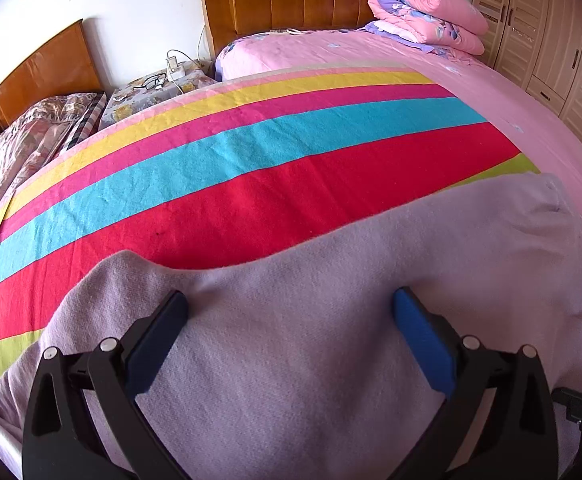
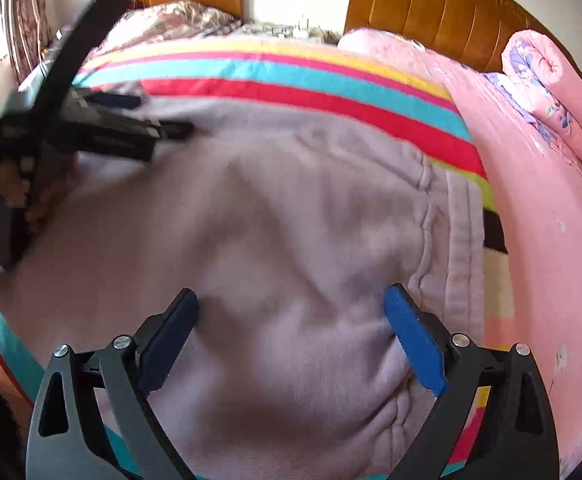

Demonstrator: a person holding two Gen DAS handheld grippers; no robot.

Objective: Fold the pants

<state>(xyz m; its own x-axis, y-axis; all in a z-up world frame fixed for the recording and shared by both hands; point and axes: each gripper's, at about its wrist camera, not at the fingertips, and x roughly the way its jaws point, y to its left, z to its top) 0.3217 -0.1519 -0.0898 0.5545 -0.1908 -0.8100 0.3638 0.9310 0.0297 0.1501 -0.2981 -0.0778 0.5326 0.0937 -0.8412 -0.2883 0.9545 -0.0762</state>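
we're hovering both released grippers, left gripper (image 1: 291, 308) and right gripper (image 2: 291, 308), over the pants (image 2: 291, 208), waistband (image 2: 451, 240) right of the right gripper.

Pale lilac fleece pants (image 2: 291, 208), rumpled, spread flat on striped blanket (image 1: 251, 176)

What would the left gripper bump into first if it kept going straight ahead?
Probably the lilac pants: the left gripper, jaws open, points low over them. Beyond lies the striped blanket. Depth is hard to judge.
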